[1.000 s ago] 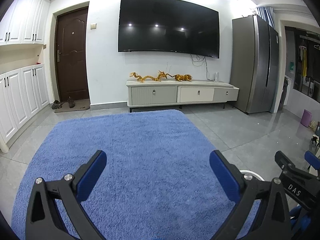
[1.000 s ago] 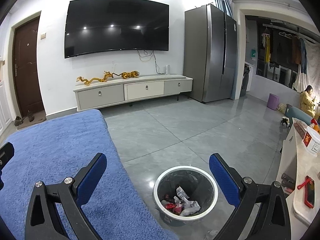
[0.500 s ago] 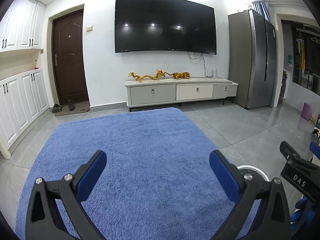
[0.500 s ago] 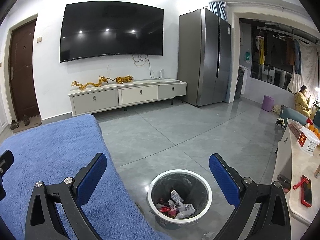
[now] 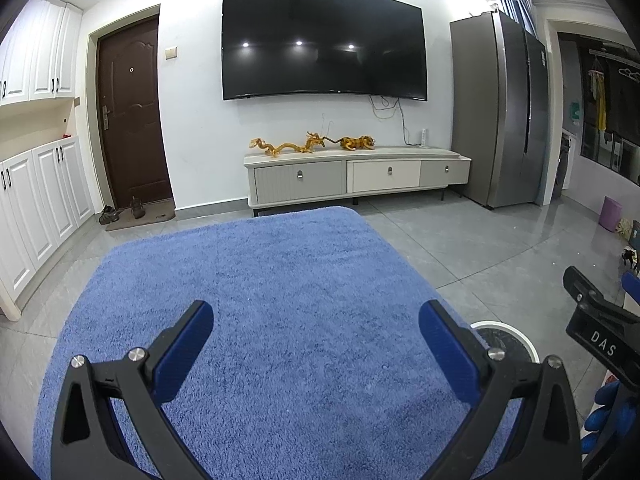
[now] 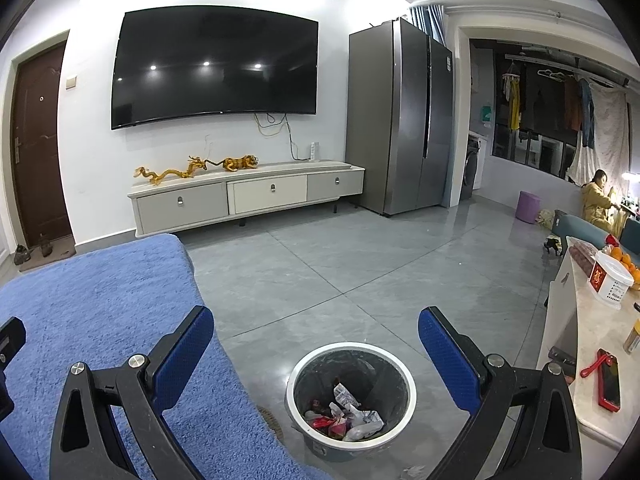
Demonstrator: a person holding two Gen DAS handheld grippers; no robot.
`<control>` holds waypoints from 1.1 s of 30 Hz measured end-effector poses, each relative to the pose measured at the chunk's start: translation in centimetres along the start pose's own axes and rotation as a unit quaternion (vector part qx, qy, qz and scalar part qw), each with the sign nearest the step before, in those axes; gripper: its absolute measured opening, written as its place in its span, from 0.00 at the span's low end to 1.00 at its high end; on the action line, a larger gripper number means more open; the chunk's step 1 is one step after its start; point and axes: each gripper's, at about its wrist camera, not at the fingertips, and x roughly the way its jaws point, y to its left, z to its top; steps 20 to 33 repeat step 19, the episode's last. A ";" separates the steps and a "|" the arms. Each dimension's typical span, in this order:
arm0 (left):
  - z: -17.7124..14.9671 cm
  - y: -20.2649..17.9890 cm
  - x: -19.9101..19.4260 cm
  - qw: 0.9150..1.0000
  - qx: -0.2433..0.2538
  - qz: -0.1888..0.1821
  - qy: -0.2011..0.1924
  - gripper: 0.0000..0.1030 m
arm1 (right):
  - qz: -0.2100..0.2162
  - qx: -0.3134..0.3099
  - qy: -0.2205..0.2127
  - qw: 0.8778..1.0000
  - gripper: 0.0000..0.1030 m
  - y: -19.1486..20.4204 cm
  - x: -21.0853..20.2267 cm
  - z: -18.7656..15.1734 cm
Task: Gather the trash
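A round grey trash bin (image 6: 394,376) with a white rim stands on the grey tile floor beside a blue carpet (image 6: 100,320); crumpled wrappers (image 6: 348,414) lie inside it. My right gripper (image 6: 316,338) hovers open above the bin, nothing between its blue pads. My left gripper (image 5: 316,334) is open and empty over the blue carpet (image 5: 260,300). In the left wrist view the bin's rim (image 5: 516,334) peeks out behind the right finger, and the right gripper's body (image 5: 600,336) with a blue-gloved hand (image 5: 608,412) shows at the right edge.
A TV cabinet (image 6: 248,196) with golden figurines stands under a wall TV (image 6: 216,68). A grey fridge (image 6: 400,116) is to its right. A white counter (image 6: 576,352) with a red phone (image 6: 608,380) and a box lies right. A person (image 6: 596,200) sits far right.
Both grippers have risen and drawn back slightly, staying open. The bin has shifted lower and left in the right wrist view, and the room appears lower in both.
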 end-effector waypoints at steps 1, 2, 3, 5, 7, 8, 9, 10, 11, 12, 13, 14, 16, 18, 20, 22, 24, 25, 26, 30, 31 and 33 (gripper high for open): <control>0.0 0.0 0.1 1.000 -0.001 0.000 0.001 1.00 | -0.001 0.000 0.000 1.000 1.00 0.0 0.0 0.0; 0.0 0.1 0.1 1.000 -0.002 0.000 0.002 1.00 | -0.001 0.000 0.000 1.000 1.00 0.0 0.0 0.0; 0.0 0.2 0.1 1.000 -0.003 -0.001 0.003 1.00 | -0.002 0.000 0.000 1.000 1.00 0.1 0.1 0.0; -0.1 0.3 0.2 1.000 -0.004 -0.001 0.004 1.00 | -0.003 0.000 -0.001 1.000 1.00 0.2 0.1 0.0; 0.0 0.4 0.4 1.000 -0.005 -0.001 0.007 1.00 | -0.003 -0.001 -0.001 1.000 1.00 0.2 0.1 -0.1; -0.1 0.4 0.5 1.000 -0.006 -0.001 0.009 1.00 | -0.003 -0.001 -0.001 1.000 1.00 0.2 0.2 0.0; -0.1 0.4 0.6 1.000 -0.006 -0.001 0.009 1.00 | -0.003 -0.001 -0.001 1.000 1.00 0.2 0.1 0.0; -0.2 0.5 0.6 1.000 -0.007 -0.001 0.010 1.00 | -0.004 -0.001 -0.001 1.000 1.00 0.2 0.1 -0.1; -0.2 0.5 0.7 1.000 -0.007 -0.001 0.011 1.00 | -0.004 -0.001 -0.001 1.000 1.00 0.2 0.1 -0.1; -0.2 0.6 0.7 1.000 -0.007 -0.001 0.012 1.00 | -0.003 -0.001 -0.001 1.000 1.00 0.2 0.1 -0.1; -0.3 0.6 0.7 1.000 -0.007 -0.002 0.013 1.00 | -0.003 -0.001 -0.001 1.000 1.00 0.2 0.1 -0.1; -0.3 0.6 0.8 1.000 -0.008 -0.002 0.013 1.00 | -0.003 -0.001 0.000 1.000 1.00 0.2 0.1 -0.1; -0.4 0.6 0.8 1.000 -0.008 -0.003 0.015 1.00 | -0.003 -0.001 -0.001 1.000 1.00 0.2 0.1 -0.1; -0.4 0.6 0.8 1.000 -0.008 -0.003 0.016 1.00 | -0.004 -0.001 0.000 1.000 1.00 0.2 0.1 -0.1; -0.5 0.6 0.8 1.000 -0.009 -0.003 0.016 1.00 | -0.004 0.000 0.000 1.000 1.00 0.2 0.1 -0.1; -0.5 0.6 0.8 1.000 -0.009 -0.003 0.016 1.00 | -0.004 0.000 0.000 1.000 1.00 0.2 0.1 -0.1; -0.5 0.6 0.8 1.000 -0.009 -0.003 0.016 1.00 | -0.004 0.000 0.000 1.000 1.00 0.2 0.1 -0.1; -0.5 0.6 0.8 1.000 -0.009 -0.003 0.016 1.00 | -0.004 0.000 0.000 1.000 1.00 0.2 0.1 -0.1; -0.5 0.6 0.8 1.000 -0.009 -0.003 0.016 1.00 | -0.004 0.000 0.000 1.000 1.00 0.2 0.1 -0.1; -0.5 0.6 0.8 1.000 -0.009 -0.003 0.016 1.00 | -0.004 0.000 0.000 1.000 1.00 0.2 0.1 -0.1; -0.5 0.6 0.8 1.000 -0.009 -0.003 0.016 1.00 | -0.004 0.000 0.000 1.000 1.00 0.2 0.1 -0.1; -0.5 0.6 0.8 1.000 -0.009 -0.003 0.016 1.00 | -0.004 0.000 0.000 1.000 1.00 0.2 0.1 -0.1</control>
